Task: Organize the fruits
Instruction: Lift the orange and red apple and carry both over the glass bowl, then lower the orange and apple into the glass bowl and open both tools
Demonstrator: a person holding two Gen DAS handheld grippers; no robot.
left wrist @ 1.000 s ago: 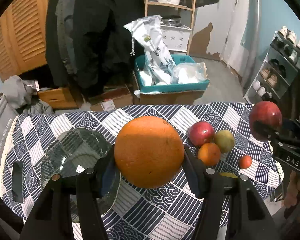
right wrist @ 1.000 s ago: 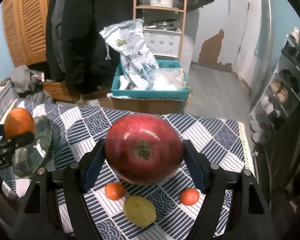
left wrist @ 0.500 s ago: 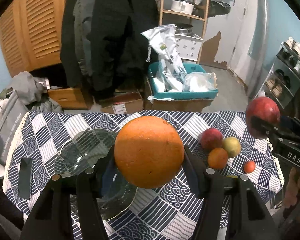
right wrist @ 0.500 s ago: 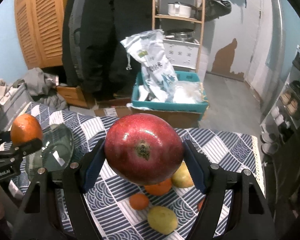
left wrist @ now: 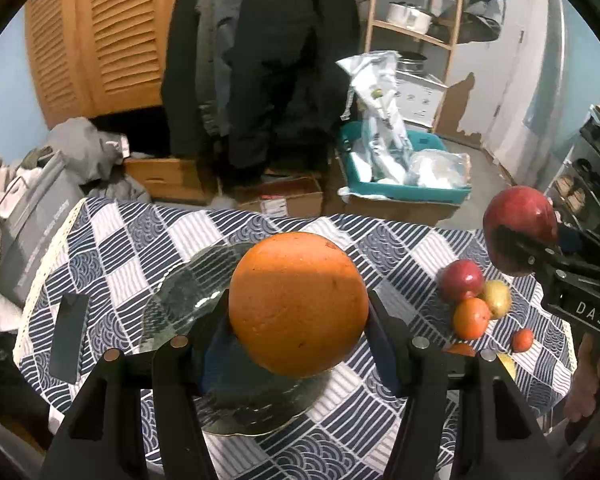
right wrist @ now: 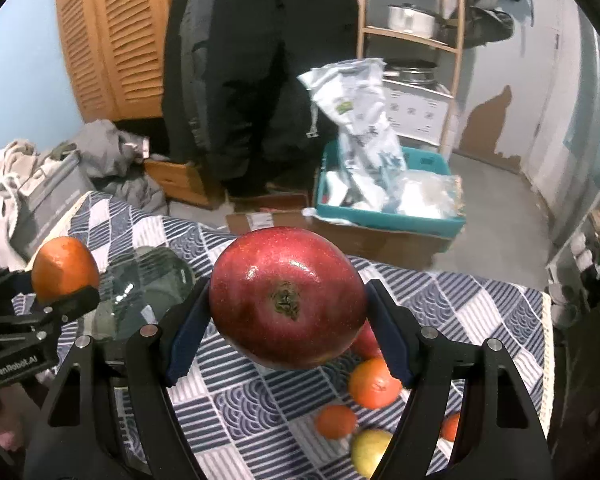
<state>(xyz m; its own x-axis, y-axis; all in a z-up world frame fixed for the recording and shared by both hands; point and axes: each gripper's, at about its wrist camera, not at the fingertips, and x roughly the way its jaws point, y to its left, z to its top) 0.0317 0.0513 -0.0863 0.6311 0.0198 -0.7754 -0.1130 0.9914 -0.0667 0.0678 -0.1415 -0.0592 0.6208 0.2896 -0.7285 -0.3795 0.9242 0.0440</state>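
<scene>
My left gripper [left wrist: 298,320] is shut on a big orange [left wrist: 298,304] and holds it above a clear glass plate [left wrist: 188,292] on the patterned tablecloth. My right gripper [right wrist: 288,328] is shut on a large red pomegranate [right wrist: 286,298], held above the table's right side. The pomegranate also shows at the right of the left wrist view [left wrist: 518,236], and the orange at the left of the right wrist view [right wrist: 64,270]. Loose fruit lies on the cloth: a red apple [left wrist: 462,280], a small orange [left wrist: 471,317], a yellow-green fruit [left wrist: 498,299] and a tiny orange [left wrist: 522,340].
A dark flat phone-like object [left wrist: 70,338] lies on the cloth's left part. Beyond the far table edge stand a teal crate with bags [left wrist: 400,176], cardboard boxes [left wrist: 280,200], hanging coats and a wooden shelf. A shoe rack [left wrist: 592,168] is at the right.
Both grippers have risen and pulled back with their fruit still held. The table and plate now sit lower and farther in both views, and the plate lies under the orange.
</scene>
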